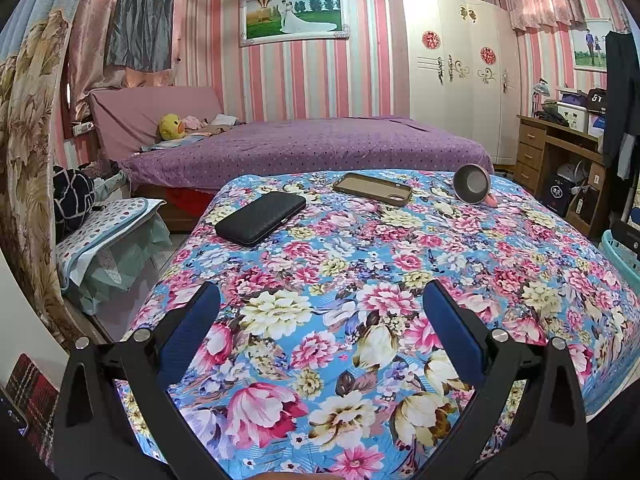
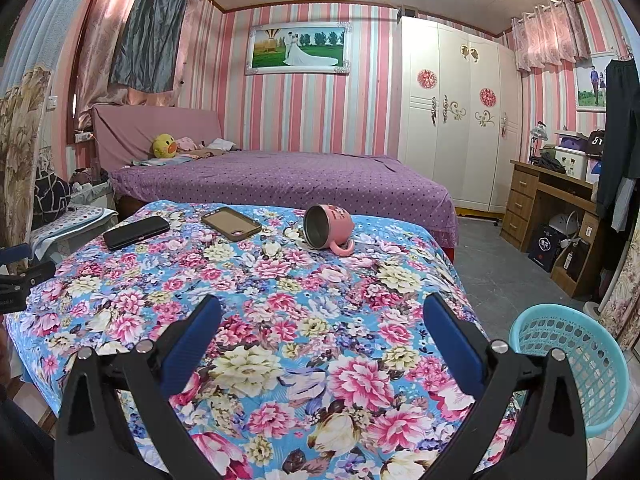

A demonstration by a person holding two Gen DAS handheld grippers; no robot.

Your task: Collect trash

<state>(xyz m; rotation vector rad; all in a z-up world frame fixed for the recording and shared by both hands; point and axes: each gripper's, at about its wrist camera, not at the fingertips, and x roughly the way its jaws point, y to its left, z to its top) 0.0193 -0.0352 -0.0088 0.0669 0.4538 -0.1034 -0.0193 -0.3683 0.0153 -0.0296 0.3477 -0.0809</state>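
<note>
Currently, left wrist view: my left gripper (image 1: 320,308) is wide open, empty, above the floral cloth (image 1: 360,280). Black wallet (image 1: 261,218), brown phone case (image 1: 373,188), tipped pink mug (image 1: 473,184) lie at far end. Right wrist view: right gripper (image 2: 322,320) also spread, nothing held; blue basket (image 2: 568,364) sits on floor beside table, right.
</note>
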